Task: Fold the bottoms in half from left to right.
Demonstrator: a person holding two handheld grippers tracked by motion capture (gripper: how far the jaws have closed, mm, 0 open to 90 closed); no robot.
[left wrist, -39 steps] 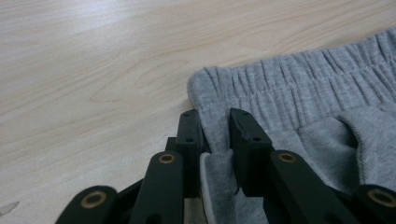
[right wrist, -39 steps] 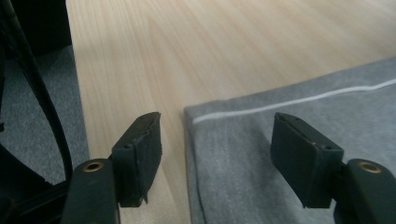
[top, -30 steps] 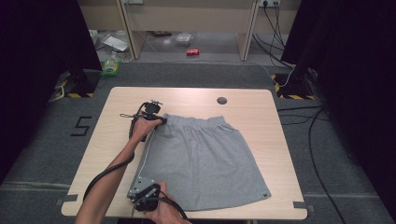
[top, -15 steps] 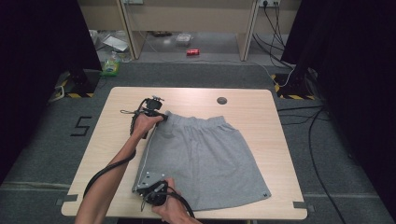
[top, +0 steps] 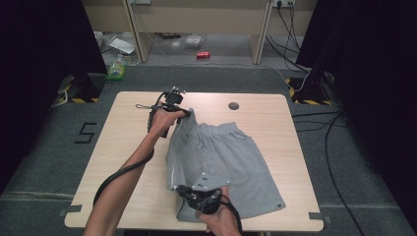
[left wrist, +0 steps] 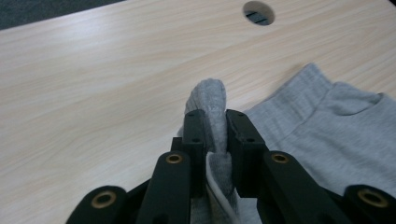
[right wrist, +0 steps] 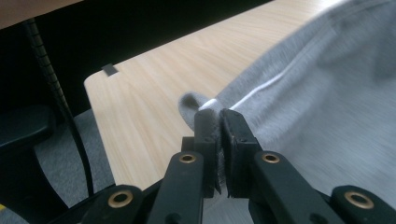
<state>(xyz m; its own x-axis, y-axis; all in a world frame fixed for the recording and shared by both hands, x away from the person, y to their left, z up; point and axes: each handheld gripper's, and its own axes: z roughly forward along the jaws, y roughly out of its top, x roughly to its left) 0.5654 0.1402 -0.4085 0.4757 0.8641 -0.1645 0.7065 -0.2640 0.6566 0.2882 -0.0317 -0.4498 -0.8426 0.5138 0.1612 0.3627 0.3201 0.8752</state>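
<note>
Grey shorts [top: 231, 167] lie on the wooden table [top: 123, 162] with their left side now lifted and folded over toward the middle — a second ago they lay flat. Your left gripper [top: 181, 116] pinches the waistband corner, jaws clamped on the cloth. Your right gripper [top: 186, 191], which has just been closing, now grips the near hem corner — it has swung in from the table's front edge.
</note>
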